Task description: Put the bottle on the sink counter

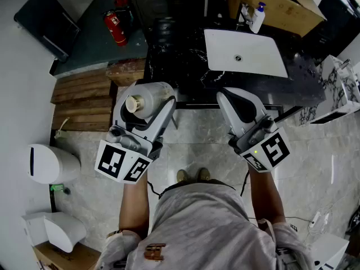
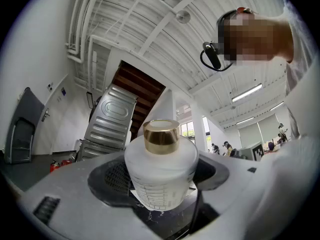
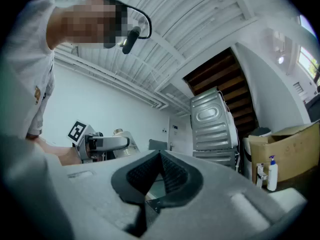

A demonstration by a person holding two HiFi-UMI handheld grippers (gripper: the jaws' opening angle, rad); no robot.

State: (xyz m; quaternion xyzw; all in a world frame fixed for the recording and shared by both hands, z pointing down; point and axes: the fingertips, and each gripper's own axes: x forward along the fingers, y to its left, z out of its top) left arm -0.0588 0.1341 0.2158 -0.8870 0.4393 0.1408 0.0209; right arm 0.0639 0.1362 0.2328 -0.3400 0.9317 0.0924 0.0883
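A frosted white bottle [image 1: 147, 99] with a gold cap stands upright between the jaws of my left gripper [image 1: 151, 92], which is shut on it. The left gripper view shows the bottle [image 2: 160, 171] filling the gap, with the jaws pressed on both its sides. It hangs over the floor just in front of the black marble sink counter [image 1: 180, 66]. My right gripper [image 1: 232, 96] is shut with nothing in it, level with the counter's front edge. Its pads [image 3: 172, 171] meet at the tip. The white basin [image 1: 244, 52] lies ahead of it.
A soap bottle with a blue pump [image 1: 257, 17] stands behind the basin, next to a cardboard box [image 1: 275, 4]. Left of the counter are wooden steps [image 1: 84, 97] and a red fire extinguisher [image 1: 115, 28]. A white bin [image 1: 50, 163] stands on the floor at the left.
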